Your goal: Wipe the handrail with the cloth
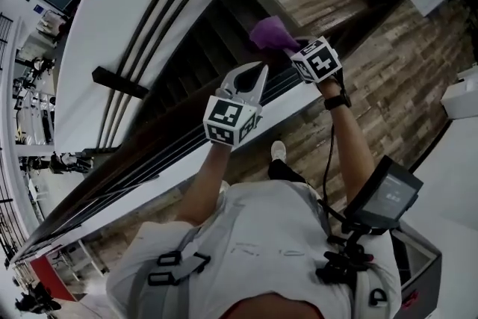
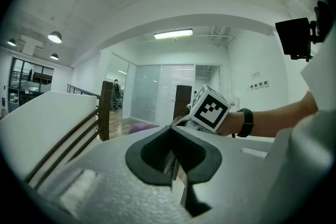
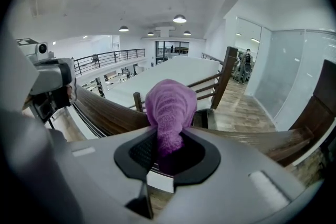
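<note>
The dark wooden handrail (image 1: 149,140) curves from lower left to upper right in the head view. My right gripper (image 1: 290,48) is shut on a bunched purple cloth (image 1: 272,33), which rests on top of the handrail (image 3: 102,113). In the right gripper view the cloth (image 3: 170,110) bulges out from between the jaws of the right gripper (image 3: 165,152). My left gripper (image 1: 260,73) hovers above the rail, just left of the right one, jaws together and empty. In the left gripper view, beyond the left gripper (image 2: 173,162), the right gripper's marker cube (image 2: 209,108) and a bit of cloth (image 2: 140,127) show.
Below the rail a dark staircase (image 1: 202,33) descends beside a white curved wall (image 1: 112,19) with a second railing. Wood flooring (image 1: 403,71) lies to the right. A screen unit (image 1: 388,194) hangs at the person's chest. A person (image 2: 115,93) stands far off by glass doors.
</note>
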Tool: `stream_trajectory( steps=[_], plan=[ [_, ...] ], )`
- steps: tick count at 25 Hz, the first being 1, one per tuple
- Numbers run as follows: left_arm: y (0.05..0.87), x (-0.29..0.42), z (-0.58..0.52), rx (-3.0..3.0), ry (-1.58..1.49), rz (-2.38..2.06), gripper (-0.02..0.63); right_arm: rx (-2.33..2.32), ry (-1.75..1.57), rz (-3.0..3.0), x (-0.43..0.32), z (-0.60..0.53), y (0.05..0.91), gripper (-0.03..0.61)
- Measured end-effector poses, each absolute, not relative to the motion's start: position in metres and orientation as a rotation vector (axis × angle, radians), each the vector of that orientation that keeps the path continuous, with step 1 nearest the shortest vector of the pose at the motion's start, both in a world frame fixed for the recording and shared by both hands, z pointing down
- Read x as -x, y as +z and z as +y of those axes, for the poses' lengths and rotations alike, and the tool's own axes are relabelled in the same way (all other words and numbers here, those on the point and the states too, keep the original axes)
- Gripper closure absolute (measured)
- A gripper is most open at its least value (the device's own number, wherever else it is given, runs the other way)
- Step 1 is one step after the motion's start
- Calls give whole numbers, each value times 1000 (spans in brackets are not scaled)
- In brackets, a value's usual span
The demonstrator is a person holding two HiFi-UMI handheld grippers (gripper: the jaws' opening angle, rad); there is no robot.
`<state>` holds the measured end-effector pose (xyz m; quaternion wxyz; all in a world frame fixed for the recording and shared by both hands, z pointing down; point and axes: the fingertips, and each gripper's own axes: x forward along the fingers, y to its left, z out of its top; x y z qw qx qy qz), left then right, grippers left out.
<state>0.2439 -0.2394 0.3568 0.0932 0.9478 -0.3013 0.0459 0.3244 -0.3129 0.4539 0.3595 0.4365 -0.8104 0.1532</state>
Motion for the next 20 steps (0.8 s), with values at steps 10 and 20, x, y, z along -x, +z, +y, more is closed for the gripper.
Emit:
stream_trajectory(
  steps=[10, 20],
  plan=[
    [340, -288, -245, -2859, 131, -781, 614, -1336, 361, -2065, -379, -340, 440, 506],
    [344, -370, -260, -2891, 142, -672, 614, -1445, 318, -2024, -459, -370, 442, 506]
  ],
)
